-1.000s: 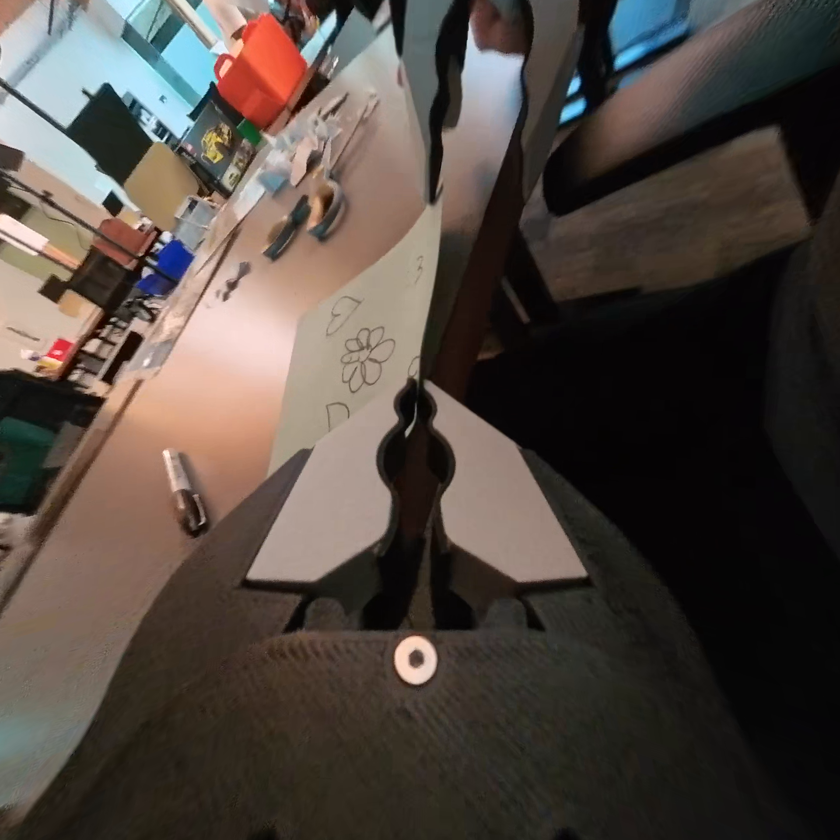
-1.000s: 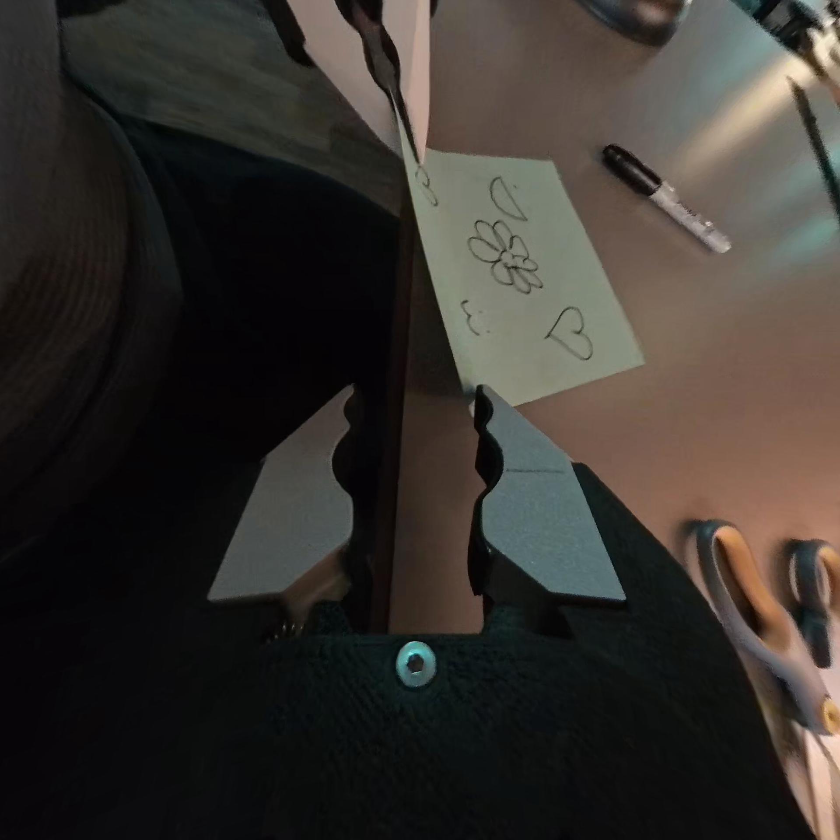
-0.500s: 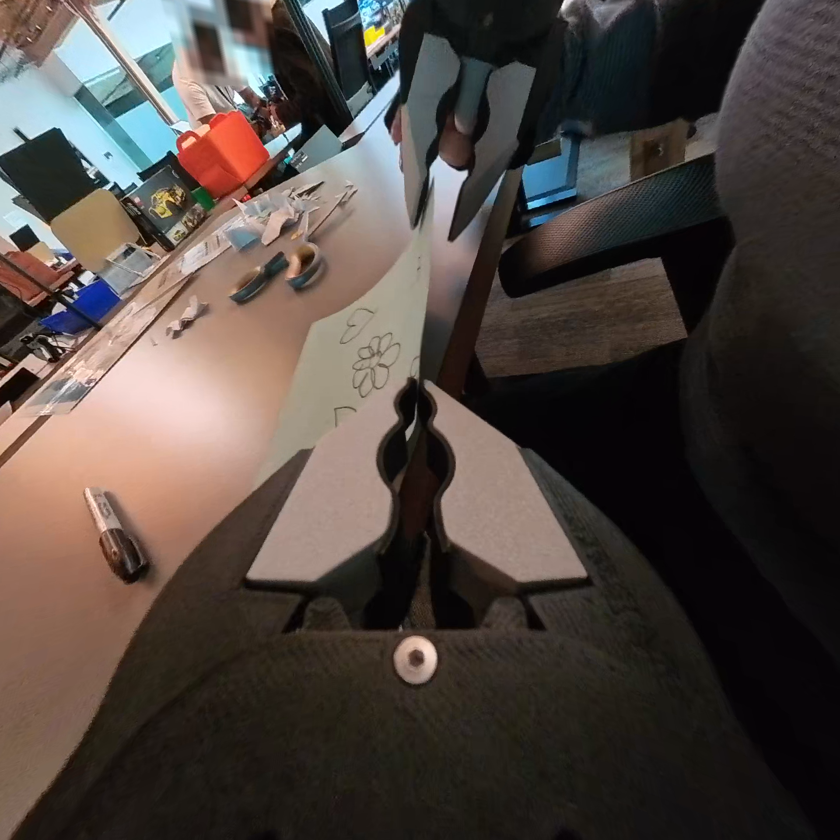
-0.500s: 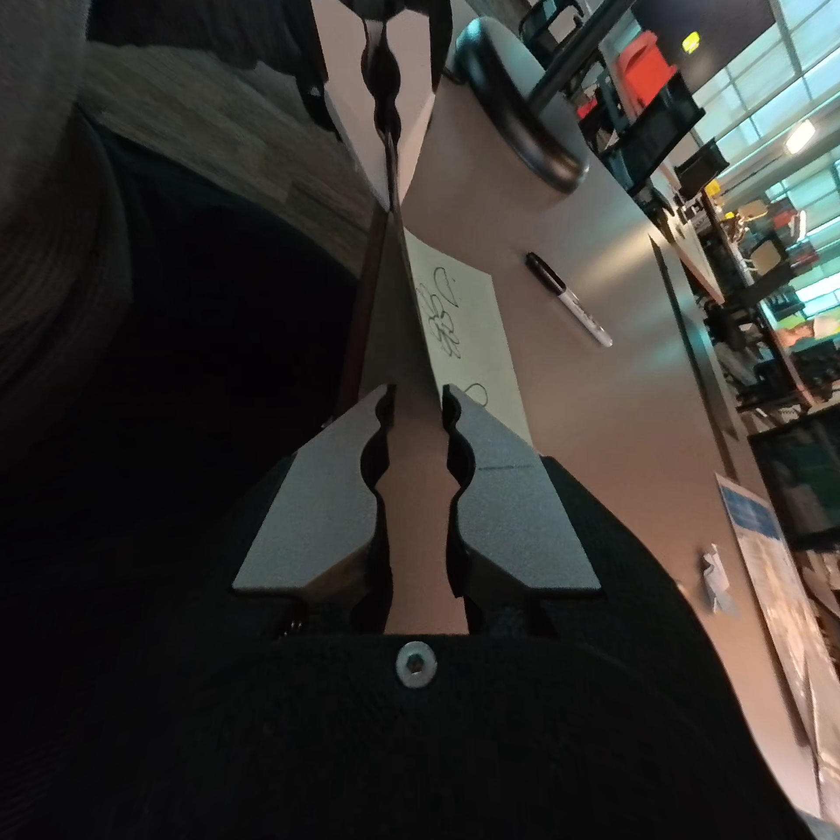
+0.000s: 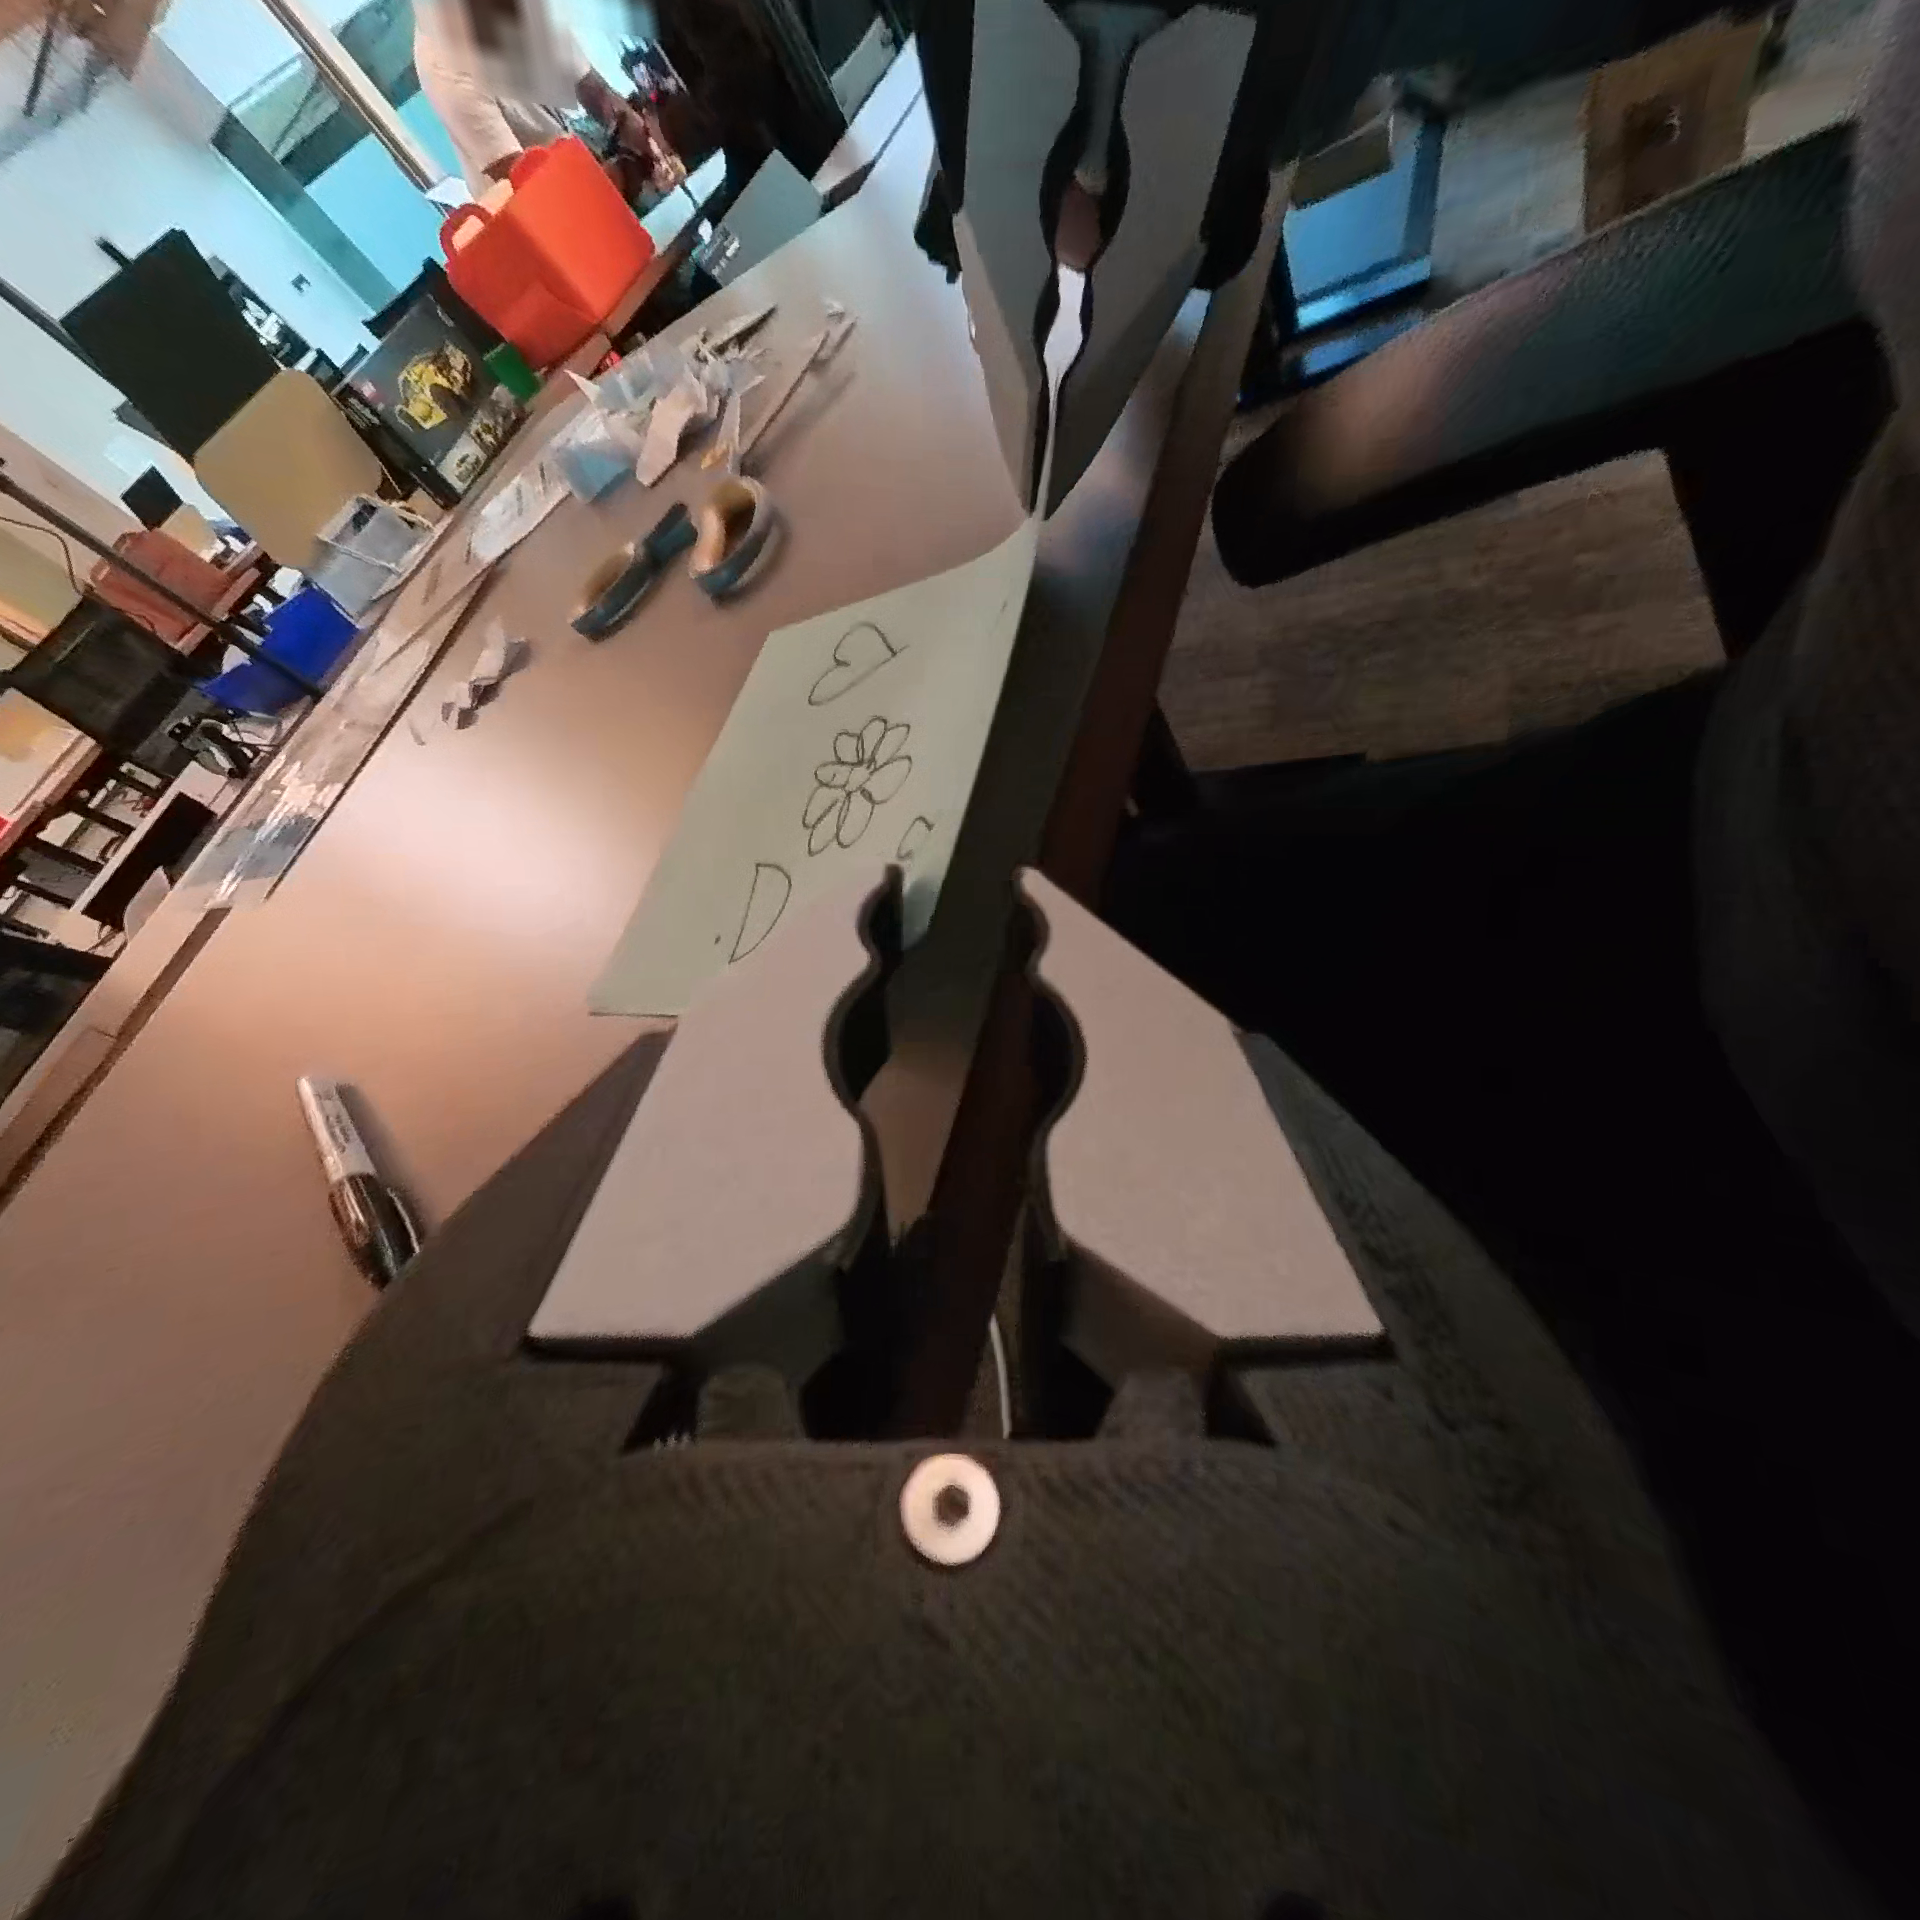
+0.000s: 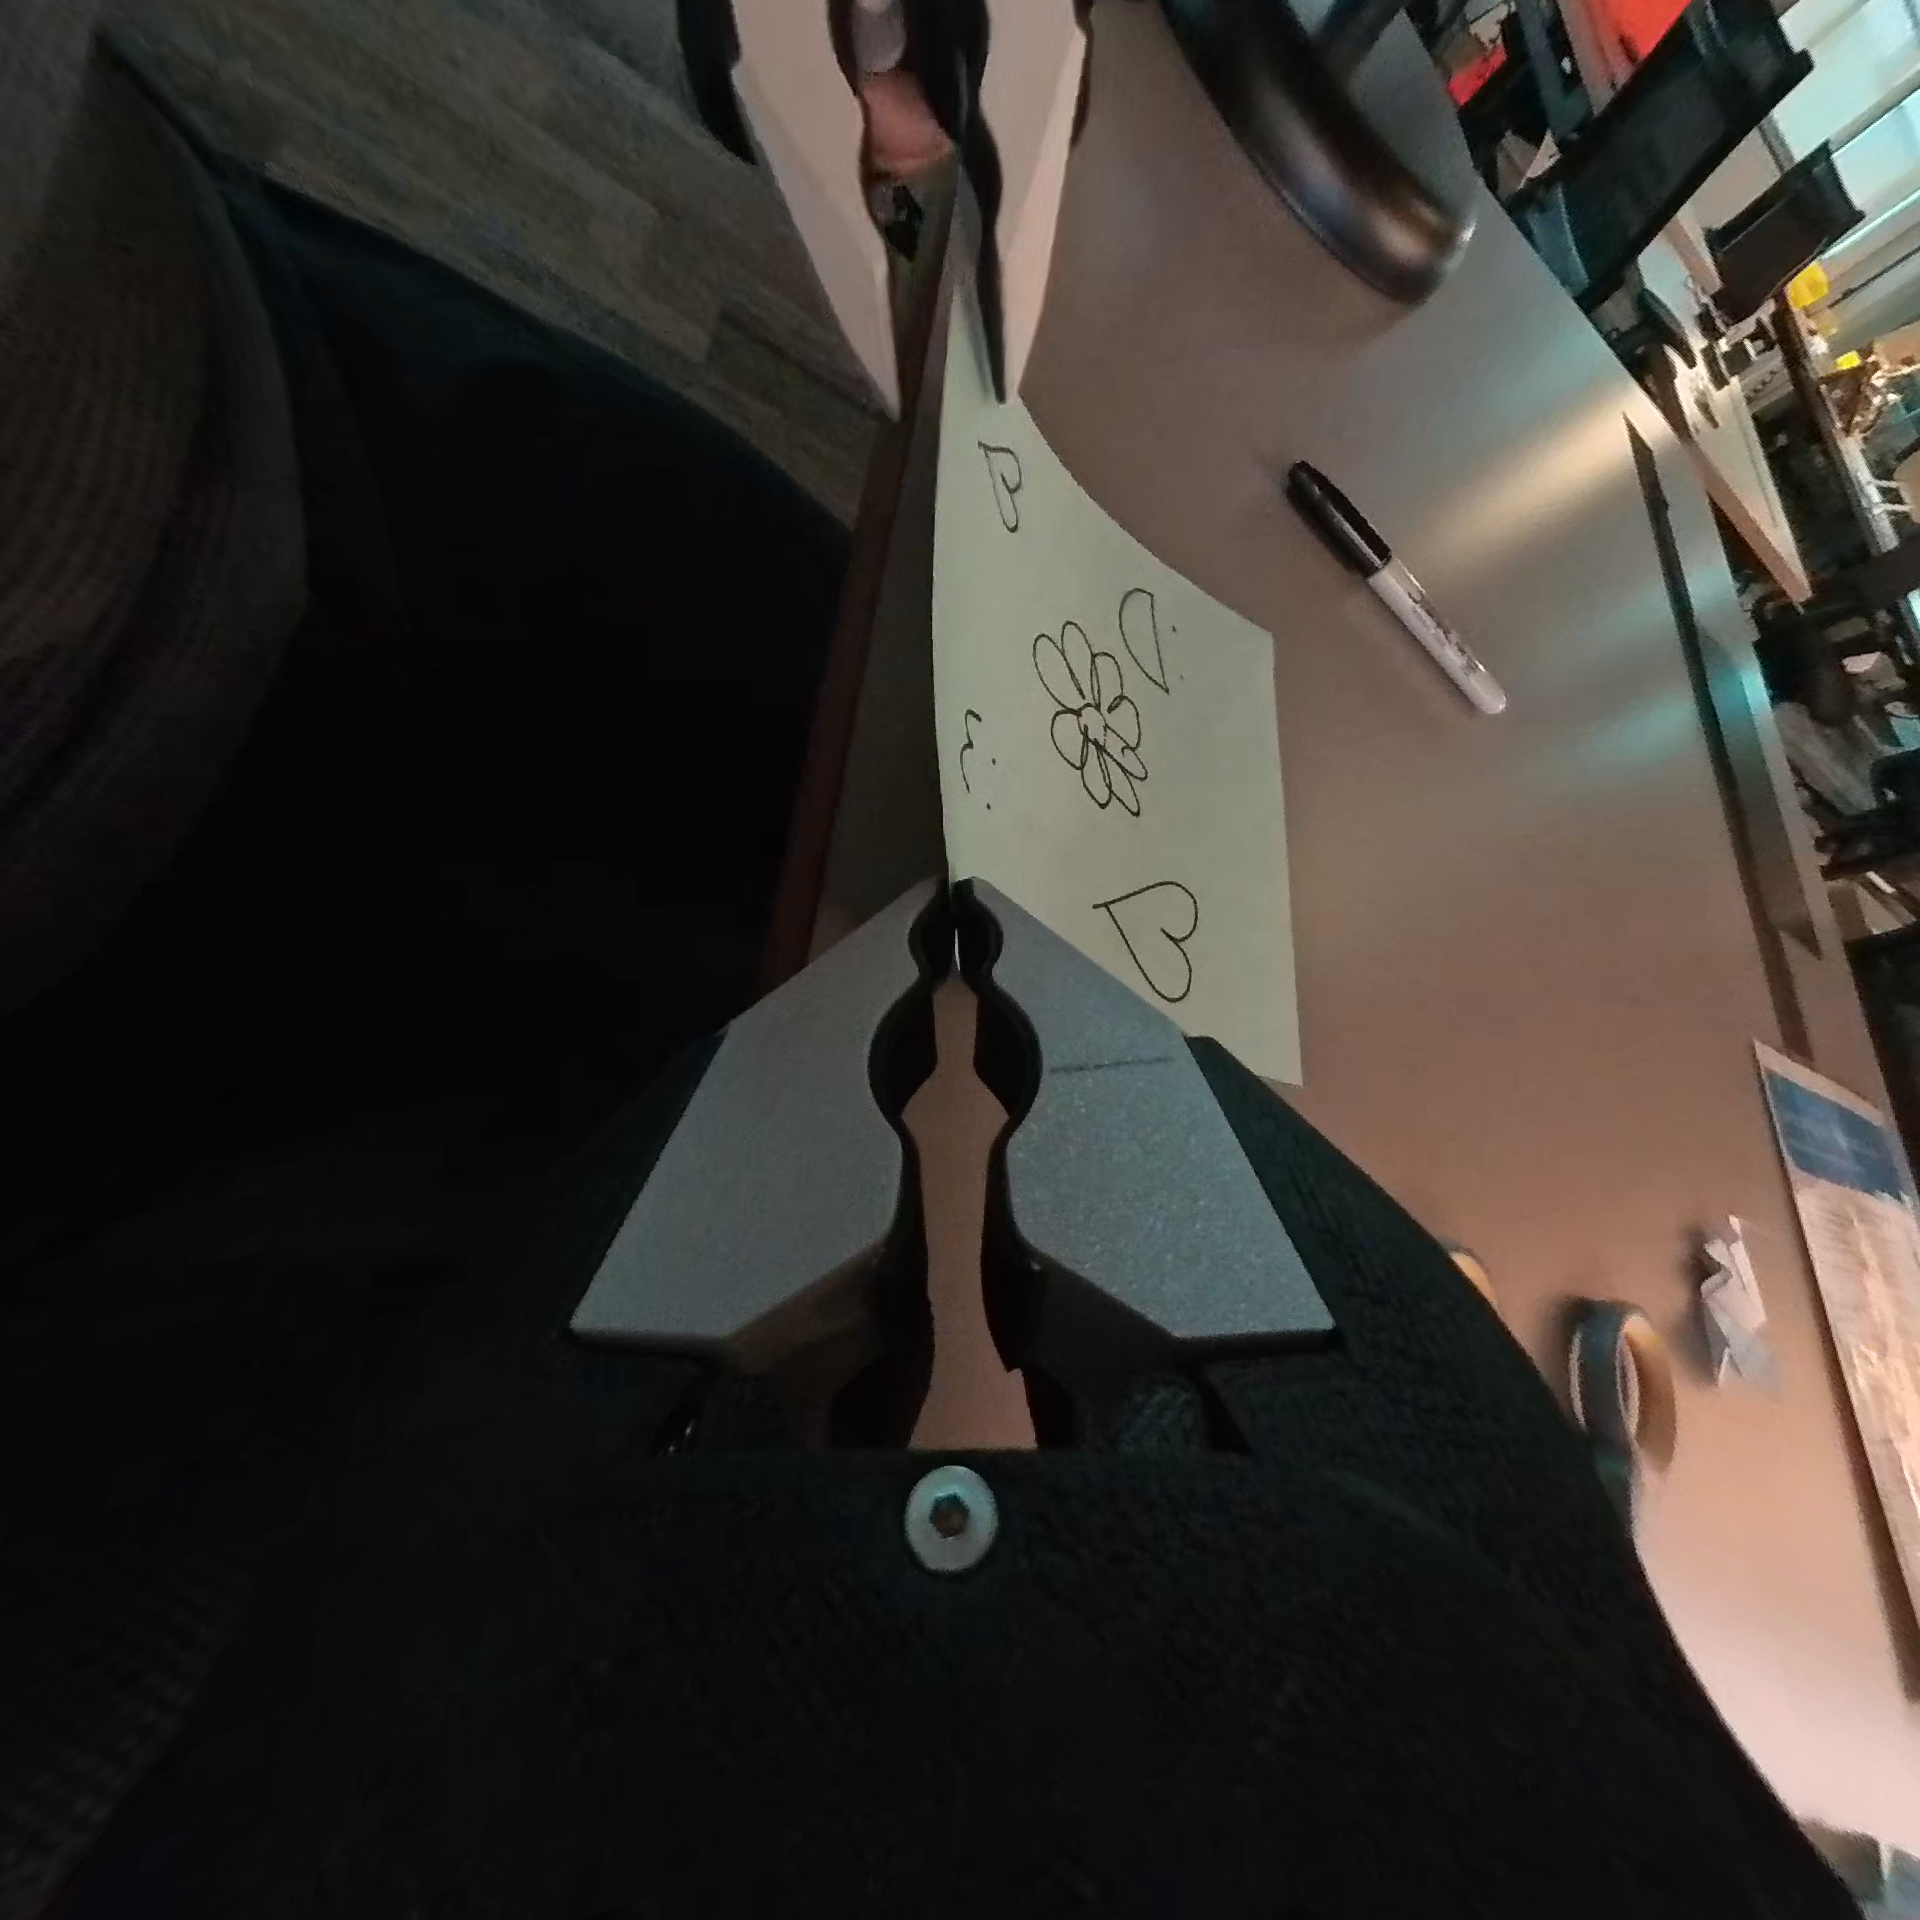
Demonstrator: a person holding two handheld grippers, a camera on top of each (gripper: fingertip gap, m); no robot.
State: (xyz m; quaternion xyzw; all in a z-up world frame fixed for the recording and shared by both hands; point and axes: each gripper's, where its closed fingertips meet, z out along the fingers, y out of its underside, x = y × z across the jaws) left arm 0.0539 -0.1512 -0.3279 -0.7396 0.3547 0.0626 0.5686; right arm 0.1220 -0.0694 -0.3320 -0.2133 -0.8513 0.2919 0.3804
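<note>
Working at the front edge of a long brown worktop [image 5: 312, 1039], with a dark chair arm [image 5: 1455, 364] just off that edge. Dealing with a pale yellow sheet of paper [image 6: 1091, 831] bearing black drawings of hearts and a flower, lying along the front edge of the worktop. Pinching one front corner of the paper with the right gripper [image 6: 954, 899], fingertips pressed together on the sheet, that corner curling up off the worktop. Holding the left gripper [image 5: 956, 894] at the paper's other front corner, jaws standing apart with the sheet's edge and the worktop's front edge passing between them, daylight showing on either side, so not clamping anything. Facing each other along the front edge, one gripper at each end of the sheet.

Passing an orange bag [image 5: 545, 249] far off toward the worktop's distant end, among boxes and papers. Leaving a black-capped marker [image 6: 1392, 582] lying farther in from the front edge, well apart from the paper, on the left gripper's side. Leaving two rolls of tape [image 5: 675, 556] side by side beyond the sheet on the right gripper's side, with a crumpled scrap [image 5: 483, 675] nearer the back edge.
</note>
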